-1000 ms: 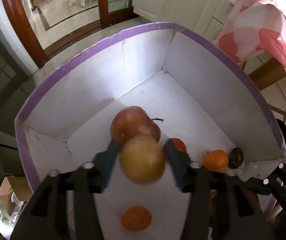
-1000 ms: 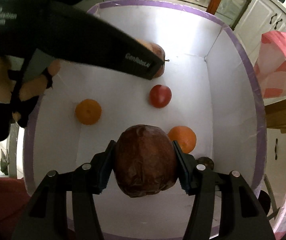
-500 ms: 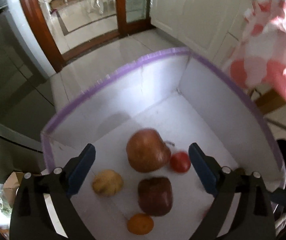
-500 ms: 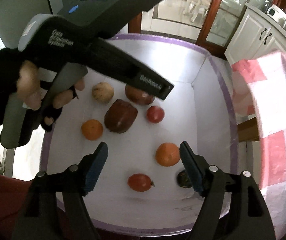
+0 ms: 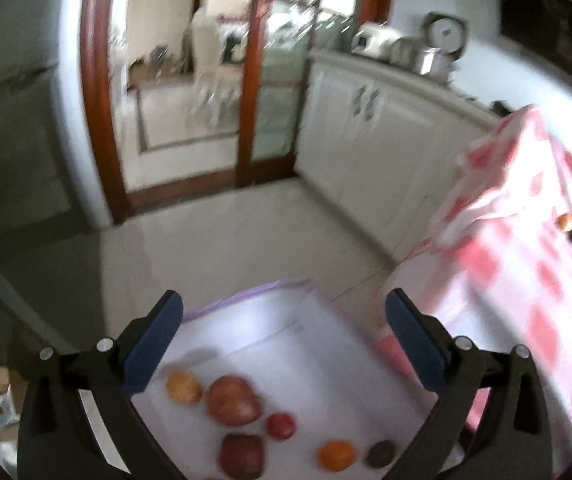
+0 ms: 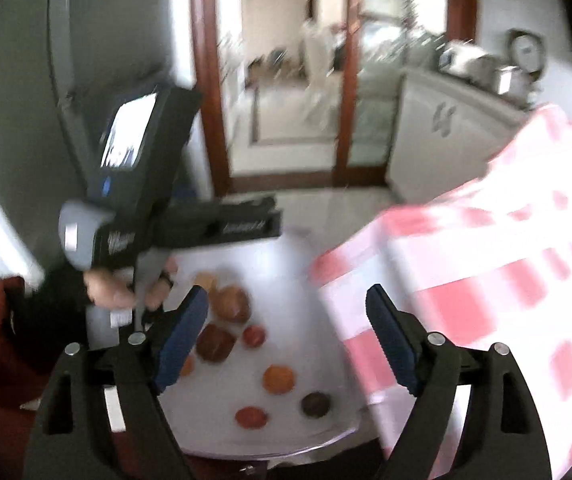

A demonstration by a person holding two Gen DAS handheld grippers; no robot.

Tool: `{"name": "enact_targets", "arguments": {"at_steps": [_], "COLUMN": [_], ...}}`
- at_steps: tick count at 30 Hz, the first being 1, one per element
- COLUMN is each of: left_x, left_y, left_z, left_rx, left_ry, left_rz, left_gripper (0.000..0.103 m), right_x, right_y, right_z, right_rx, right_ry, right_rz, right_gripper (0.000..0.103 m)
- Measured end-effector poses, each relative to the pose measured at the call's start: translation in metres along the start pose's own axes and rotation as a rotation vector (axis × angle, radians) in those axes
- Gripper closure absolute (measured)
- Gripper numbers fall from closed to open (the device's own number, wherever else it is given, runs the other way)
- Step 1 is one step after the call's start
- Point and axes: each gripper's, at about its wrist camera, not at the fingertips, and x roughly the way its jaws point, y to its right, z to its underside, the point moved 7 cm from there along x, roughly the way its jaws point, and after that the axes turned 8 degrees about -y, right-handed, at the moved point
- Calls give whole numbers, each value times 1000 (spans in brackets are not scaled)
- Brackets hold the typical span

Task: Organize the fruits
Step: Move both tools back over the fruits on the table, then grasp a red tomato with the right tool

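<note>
While claws open (empty), box rim below

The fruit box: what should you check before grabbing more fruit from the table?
1. Left gripper empty, jaws opening: ok.
2. Right gripper empty, jaws opening: ok.
3. Both grippers lifted above the white box: ok.
4. Dropped fruit inside the box, like the big apple and the dark red fruit: ok.
5. More fruit waiting on the checked tablecloth, such as the small red fruit: ok.
6. Exact kinds of fruit left there: cannot tell, too small and blurred.
</note>
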Motion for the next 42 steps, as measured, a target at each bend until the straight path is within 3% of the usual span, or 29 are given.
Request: {"name": "enact_targets", "arguments": {"at_steps": [5, 8, 12, 17, 20, 26, 33, 40, 42], "left_x": [-23, -28, -24, -7, 10, 51, 69, 78, 79], "left_y": [82, 134, 215, 317, 376, 463, 527, 532, 530], "left_z": [-23, -23, -9, 11, 20, 32, 35, 31, 29], "left_rx": [152, 231, 318, 439, 476, 490, 564, 517, 495], "left_ry": [60, 43, -41, -127, -176, -294, -305, -344, -345], "left_rz": [111, 192, 323, 425, 470, 491, 543, 652, 665], "left_gripper": [2, 2, 2, 2, 2, 2, 2, 2, 2], "right_x": [-49, -64, -89, -109, -122, -137, -142, -127, -121], "right_y": [65, 110, 180, 258, 309, 401, 475, 530, 546], "right_z": [4, 23, 55, 99, 126, 173, 205, 222, 223], "right_rx": [130, 244, 430, 657, 762, 952, 1042, 1024, 1024], "right_ry": [113, 155, 186, 194, 171, 97, 56, -43, -66], "right_rz": [128, 187, 279, 387, 459, 561, 665, 763, 759], "right_gripper": [17, 16, 16, 16, 16, 16, 16, 16, 22]}}
